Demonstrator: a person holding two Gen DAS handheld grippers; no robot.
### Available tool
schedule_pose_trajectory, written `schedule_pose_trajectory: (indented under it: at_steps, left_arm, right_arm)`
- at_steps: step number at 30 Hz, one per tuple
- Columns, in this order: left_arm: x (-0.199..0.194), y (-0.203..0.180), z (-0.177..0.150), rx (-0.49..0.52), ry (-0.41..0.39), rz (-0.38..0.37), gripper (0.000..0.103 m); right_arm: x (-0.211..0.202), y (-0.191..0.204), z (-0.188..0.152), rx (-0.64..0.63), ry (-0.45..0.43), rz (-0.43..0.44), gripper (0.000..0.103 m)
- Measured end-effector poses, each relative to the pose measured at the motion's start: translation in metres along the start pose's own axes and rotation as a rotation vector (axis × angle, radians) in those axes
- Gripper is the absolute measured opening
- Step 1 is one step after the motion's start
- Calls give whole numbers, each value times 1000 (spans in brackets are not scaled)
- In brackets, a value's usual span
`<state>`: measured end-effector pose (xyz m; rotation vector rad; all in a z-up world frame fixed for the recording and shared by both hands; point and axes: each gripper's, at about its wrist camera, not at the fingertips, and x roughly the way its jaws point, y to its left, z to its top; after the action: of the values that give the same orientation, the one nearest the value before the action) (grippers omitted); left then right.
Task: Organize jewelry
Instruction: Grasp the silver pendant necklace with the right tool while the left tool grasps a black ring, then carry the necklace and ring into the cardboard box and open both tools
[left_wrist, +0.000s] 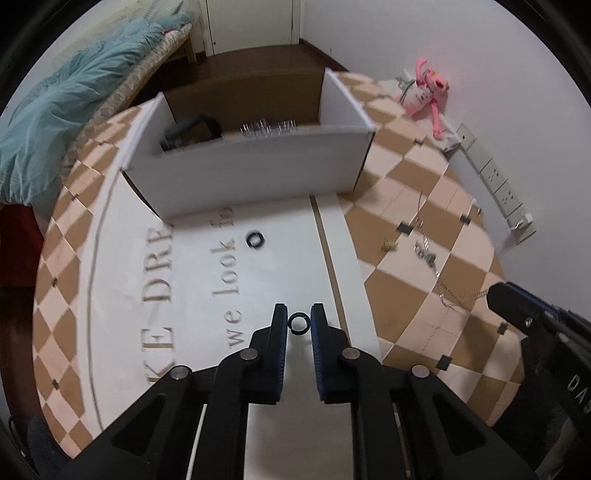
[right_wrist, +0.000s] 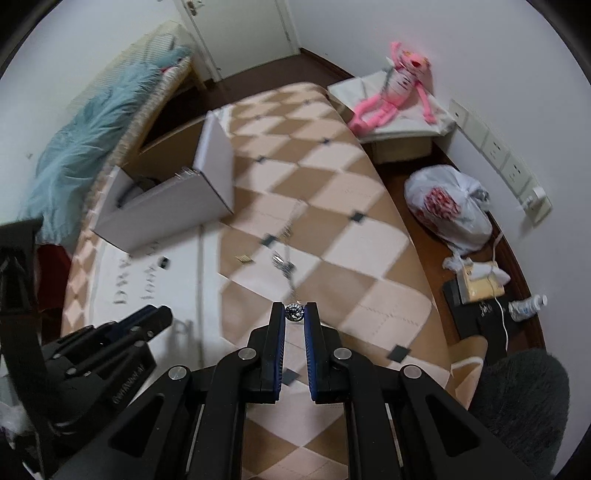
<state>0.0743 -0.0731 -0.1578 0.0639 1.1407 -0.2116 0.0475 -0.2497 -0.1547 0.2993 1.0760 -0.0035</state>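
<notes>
On the checkered table (left_wrist: 406, 206) stands an open white cardboard box (left_wrist: 243, 162) holding a dark object and blurred shiny pieces, a silver chain (left_wrist: 432, 258) lies beside it, the right gripper (right_wrist: 295, 314) pinches a sparkly ring (right_wrist: 294, 312), and the left gripper (left_wrist: 299, 322) pinches a small black ring (left_wrist: 298, 322).

A ring (left_wrist: 299, 324) sits between the fingers of my left gripper (left_wrist: 299, 325) over the lettered sheet (left_wrist: 280, 266), another ring (left_wrist: 255, 239) lies ahead before the open box (left_wrist: 243, 170), and to the right a chain (left_wrist: 428, 254) lies on the checkered cloth (left_wrist: 406, 295).
</notes>
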Motion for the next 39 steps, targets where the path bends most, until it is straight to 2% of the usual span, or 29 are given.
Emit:
schedule_pose_trajectory:
  at_steps: [12, 17, 22, 26, 29, 34, 39]
  left_arm:
    - [-57, 36, 42, -62, -88, -68, 10]
    - [-72, 49, 63, -69, -117, -73, 10]
    - [-83, 70, 89, -105, -144, -83, 10]
    - [-76, 85, 112, -140, -125, -106, 10]
    - [-61, 94, 125, -148, -91, -100, 10]
    - [-33, 100, 145, -168, -25, -144, 10]
    - [-7, 98, 161, -171, 46, -177, 11]
  right_arm:
    - [-68, 40, 92, -83, -134, 122, 10]
    - [-91, 67, 133, -117, -166, 201, 10]
    - [-100, 99, 167, -169, -183, 238, 10]
    - [-75, 119, 186, -195, -134, 226, 10]
    - [-37, 128, 193, -200, -46, 217, 10]
    - [24, 127, 186, -187, 84, 190, 10]
    - [60, 119, 180, -175, 153, 172, 11]
